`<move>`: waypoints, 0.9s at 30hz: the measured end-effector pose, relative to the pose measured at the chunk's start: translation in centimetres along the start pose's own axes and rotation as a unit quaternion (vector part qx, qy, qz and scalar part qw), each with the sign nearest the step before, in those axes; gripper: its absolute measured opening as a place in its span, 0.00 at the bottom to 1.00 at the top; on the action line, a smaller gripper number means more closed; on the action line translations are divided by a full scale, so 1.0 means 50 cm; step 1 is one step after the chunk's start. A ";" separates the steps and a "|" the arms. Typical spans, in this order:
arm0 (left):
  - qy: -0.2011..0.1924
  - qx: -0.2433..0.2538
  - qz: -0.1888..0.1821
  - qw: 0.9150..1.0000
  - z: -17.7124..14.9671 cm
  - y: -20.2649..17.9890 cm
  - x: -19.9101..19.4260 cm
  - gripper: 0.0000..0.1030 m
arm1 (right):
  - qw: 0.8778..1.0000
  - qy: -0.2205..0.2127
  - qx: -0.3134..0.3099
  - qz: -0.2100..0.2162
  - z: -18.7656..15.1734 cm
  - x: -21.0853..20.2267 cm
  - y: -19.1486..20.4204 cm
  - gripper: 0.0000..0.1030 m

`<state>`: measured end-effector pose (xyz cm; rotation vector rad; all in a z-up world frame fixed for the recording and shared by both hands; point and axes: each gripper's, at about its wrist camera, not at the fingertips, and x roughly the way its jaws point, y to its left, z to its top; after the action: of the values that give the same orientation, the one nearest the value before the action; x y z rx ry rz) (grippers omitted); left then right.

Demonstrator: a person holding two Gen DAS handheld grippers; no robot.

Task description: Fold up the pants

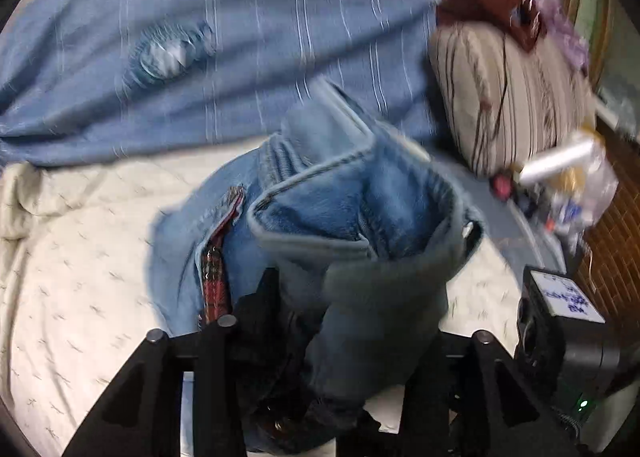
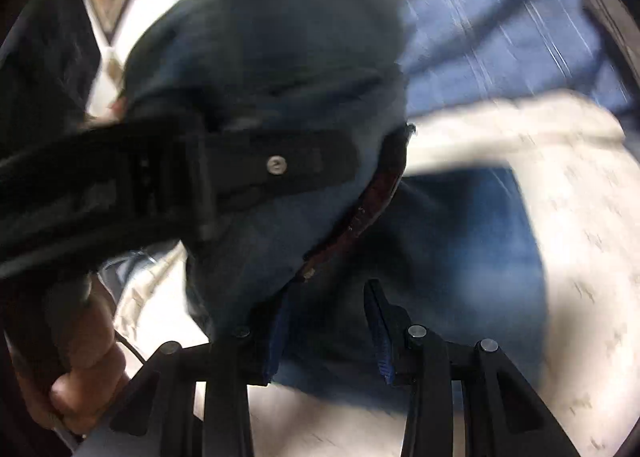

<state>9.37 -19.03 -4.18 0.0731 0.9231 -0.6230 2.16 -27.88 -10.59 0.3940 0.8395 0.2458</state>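
The pants are light blue jeans (image 1: pixel 352 209) with a red plaid trim (image 1: pixel 214 277), bunched on a cream bed sheet (image 1: pixel 80 257). My left gripper (image 1: pixel 316 321) is shut on a thick fold of the jeans near the waistband, and the denim drapes over its right finger. In the right wrist view the jeans (image 2: pixel 280 69) hang close before the camera. My right gripper (image 2: pixel 328 321) stands partly open with denim between its blue-padded fingers (image 2: pixel 380 337); a firm hold cannot be told. The left gripper's finger (image 2: pixel 276 165) crosses that view, pressed on the denim.
A blue striped blanket (image 1: pixel 240 37) covers the far bed. A striped pillow (image 1: pixel 512 97) with a brown item on it lies at the right, with a clutter of small things (image 1: pixel 560 185) beside it. A hand (image 2: pixel 80 369) holds the left gripper's handle.
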 end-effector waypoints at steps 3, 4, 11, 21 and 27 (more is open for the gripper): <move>0.056 -0.004 0.005 0.998 0.000 -0.014 0.045 0.42 | 0.999 0.016 0.001 -0.029 -0.006 -0.022 -0.036 0.40; 0.055 0.001 0.007 0.998 -0.001 -0.015 0.043 0.42 | 0.999 0.011 -0.007 -0.039 -0.004 -0.040 -0.045 0.41; 0.035 -0.031 -0.051 0.998 0.018 0.004 0.003 0.68 | 0.993 -0.049 0.083 -0.070 0.003 -0.141 -0.163 0.44; -0.037 0.012 -0.024 0.999 0.046 -0.020 -0.056 0.84 | 0.974 -0.161 0.148 -0.059 0.025 -0.211 -0.217 0.43; -0.042 -0.048 0.116 0.991 0.015 0.128 -0.037 0.84 | 0.984 -0.159 0.075 -0.010 0.086 -0.153 -0.135 0.37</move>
<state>12.51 -13.15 -3.58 0.0660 0.8474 -0.3620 0.88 -37.75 -5.80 0.5498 0.5484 0.0963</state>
